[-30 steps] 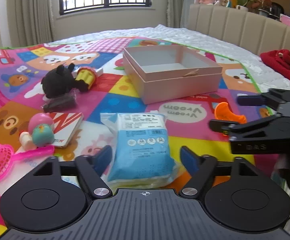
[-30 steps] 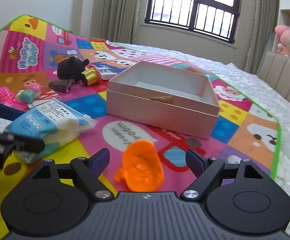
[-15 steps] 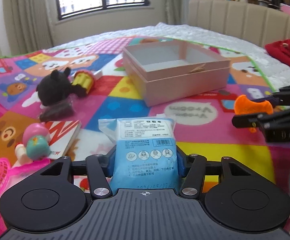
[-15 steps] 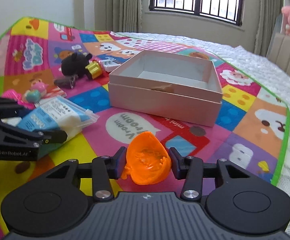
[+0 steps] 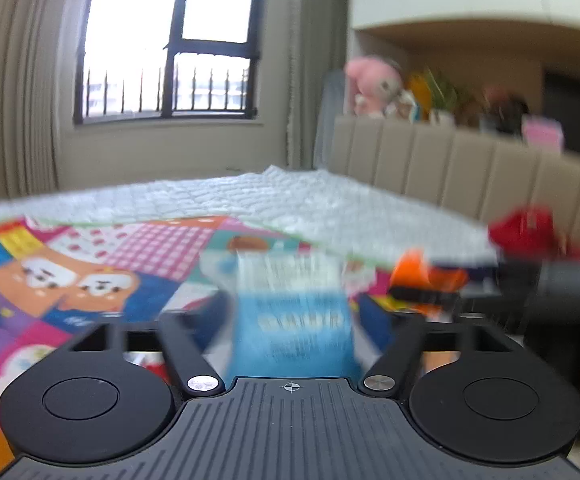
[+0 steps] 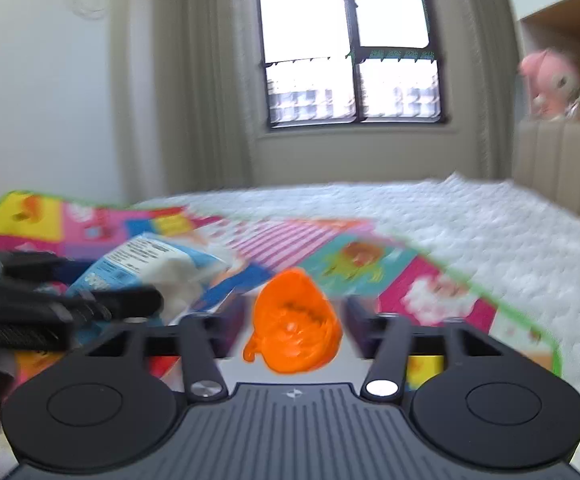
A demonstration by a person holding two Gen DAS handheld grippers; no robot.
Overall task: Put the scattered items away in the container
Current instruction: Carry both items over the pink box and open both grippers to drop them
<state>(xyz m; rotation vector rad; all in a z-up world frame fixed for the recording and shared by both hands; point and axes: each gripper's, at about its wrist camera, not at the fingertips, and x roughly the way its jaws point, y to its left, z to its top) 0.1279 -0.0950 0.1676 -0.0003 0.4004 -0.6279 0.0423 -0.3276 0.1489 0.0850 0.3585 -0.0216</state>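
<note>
Packet [image 5: 290, 320]: blue, pinched by left gripper [image 5: 290, 316], above mat [image 5: 89, 280].
Toy [image 6: 292, 326]: orange, pinched by right gripper [image 6: 294, 320].

The right gripper [image 6: 294, 316] holds an orange toy [image 6: 293, 327] pinched between its fingers [image 6: 235, 318], lifted above the colourful play mat [image 6: 354, 264] on the bed [image 6: 490, 232]. Beside it on the left, the left gripper [image 6: 89, 304] grasps a blue-and-white packet [image 6: 145, 266]. The view is motion-blurred.
</note>
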